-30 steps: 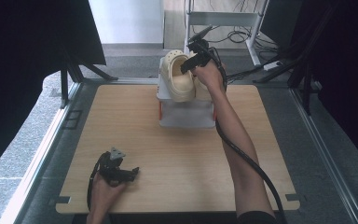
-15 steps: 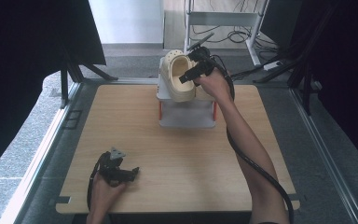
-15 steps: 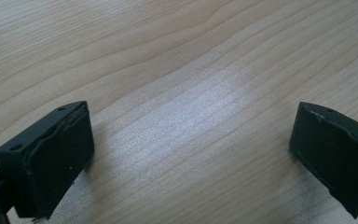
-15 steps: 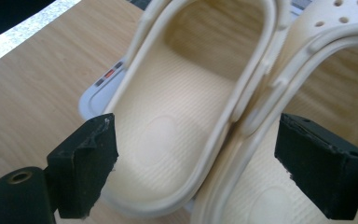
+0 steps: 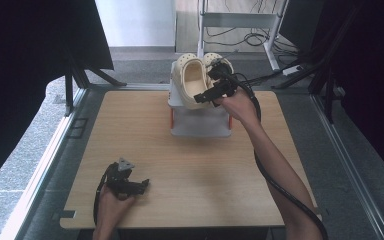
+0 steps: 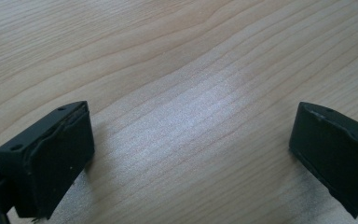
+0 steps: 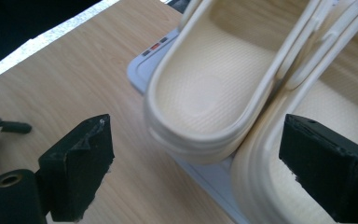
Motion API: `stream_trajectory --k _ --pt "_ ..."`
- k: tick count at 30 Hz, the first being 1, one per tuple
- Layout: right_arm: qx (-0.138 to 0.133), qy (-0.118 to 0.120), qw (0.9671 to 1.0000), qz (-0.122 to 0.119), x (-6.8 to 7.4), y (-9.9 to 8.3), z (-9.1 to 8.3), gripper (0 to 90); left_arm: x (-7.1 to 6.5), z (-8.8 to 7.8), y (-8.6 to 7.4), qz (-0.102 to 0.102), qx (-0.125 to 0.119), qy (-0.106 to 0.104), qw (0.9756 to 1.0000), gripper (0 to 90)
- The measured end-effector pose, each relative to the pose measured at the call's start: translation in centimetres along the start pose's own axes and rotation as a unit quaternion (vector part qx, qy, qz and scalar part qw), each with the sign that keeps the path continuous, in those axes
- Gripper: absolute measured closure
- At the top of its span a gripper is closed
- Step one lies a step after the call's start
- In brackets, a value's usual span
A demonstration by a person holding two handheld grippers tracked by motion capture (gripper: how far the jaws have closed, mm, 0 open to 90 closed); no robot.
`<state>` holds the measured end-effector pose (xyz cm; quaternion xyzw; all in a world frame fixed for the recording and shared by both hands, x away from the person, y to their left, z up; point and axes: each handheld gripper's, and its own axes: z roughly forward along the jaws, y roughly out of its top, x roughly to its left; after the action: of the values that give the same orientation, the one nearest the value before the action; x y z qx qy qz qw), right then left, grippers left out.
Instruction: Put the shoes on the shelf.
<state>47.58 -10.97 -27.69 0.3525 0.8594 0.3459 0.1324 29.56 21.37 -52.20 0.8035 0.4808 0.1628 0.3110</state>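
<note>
Two cream clogs stand side by side on a small white rack (image 5: 200, 125) at the back of the wooden table. The left clog (image 5: 191, 80) has its heel toward me, and the right clog (image 5: 215, 60) is partly hidden under my right gripper (image 5: 211, 89). In the right gripper view, that gripper (image 7: 198, 135) is open wide just above the left clog's heel (image 7: 205, 93), with the right clog (image 7: 279, 154) against the far jaw. It grips nothing. My left gripper (image 5: 139, 186) rests open on the table near the front left, with bare wood between its jaws (image 6: 191, 116).
The rack has a grey top edge with small red marks (image 7: 154, 46). The table (image 5: 130, 130) is framed by a metal rail, with dark screens at both sides. Cables and a white stand (image 5: 240, 20) lie on the floor behind.
My right gripper has come down and back along the clogs, from over their toes to their heels. The left gripper has stayed put.
</note>
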Motion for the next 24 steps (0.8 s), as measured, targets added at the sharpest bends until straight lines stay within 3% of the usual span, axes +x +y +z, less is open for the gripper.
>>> stream_trajectory --k 9,24 --pt "-0.007 0.018 0.9995 -0.023 1.0 -2.9 -1.3 8.6 0.0 0.0 0.0 0.002 -0.001 0.001 1.0000 0.0" --pt "-0.015 0.028 0.9992 -0.025 0.8 -8.6 -2.3 8.3 0.0 0.0 0.0 0.001 -0.002 0.001 1.0000 0.0"
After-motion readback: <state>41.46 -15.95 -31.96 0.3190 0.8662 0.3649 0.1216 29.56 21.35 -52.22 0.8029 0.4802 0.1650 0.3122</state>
